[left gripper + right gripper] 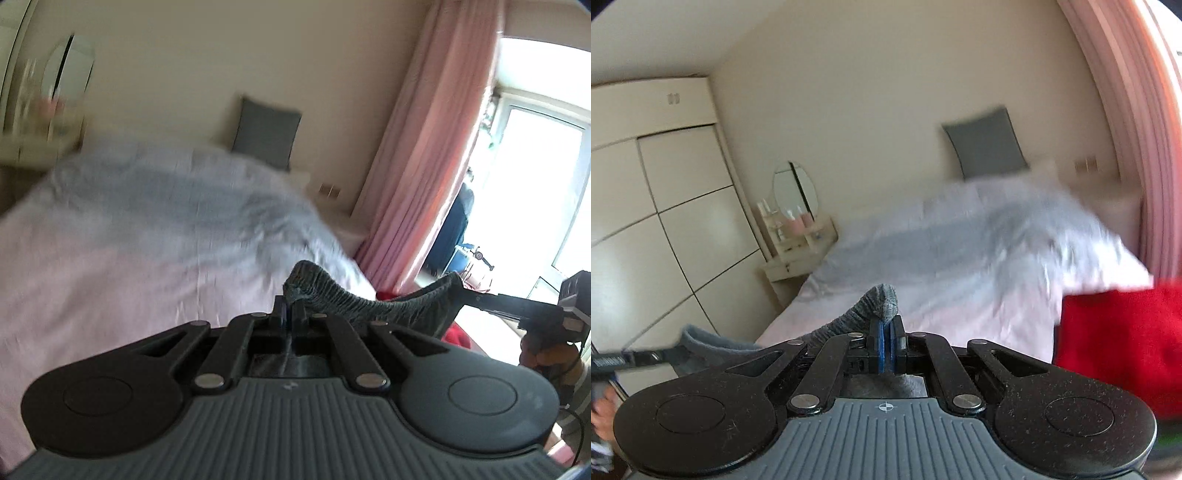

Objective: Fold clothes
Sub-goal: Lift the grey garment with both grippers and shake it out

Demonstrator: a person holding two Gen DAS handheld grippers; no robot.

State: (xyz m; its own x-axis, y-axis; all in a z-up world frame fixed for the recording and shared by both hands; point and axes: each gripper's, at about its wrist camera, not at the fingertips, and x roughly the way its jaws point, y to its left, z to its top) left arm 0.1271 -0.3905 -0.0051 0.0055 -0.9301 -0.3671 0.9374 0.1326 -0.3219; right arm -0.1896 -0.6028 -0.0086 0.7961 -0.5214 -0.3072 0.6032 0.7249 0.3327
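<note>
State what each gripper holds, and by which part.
Both hold one grey garment: left gripper and right gripper each pinch an end of its ribbed edge.

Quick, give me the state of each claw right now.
Left claw: closed on one end of the grey ribbed garment.
Right claw: closed on the other end of it.

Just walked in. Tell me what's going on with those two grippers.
A person holds a gripper in each hand, and both are shut on the same grey sock, stretched in the air between them. The left gripper pinches one end, the right gripper the other. They are held up over a bed with a pale cover and a rumpled blue-grey blanket. A red garment lies at the bed's edge near the pink curtain. The sock is not yet folded or laid down.
</note>
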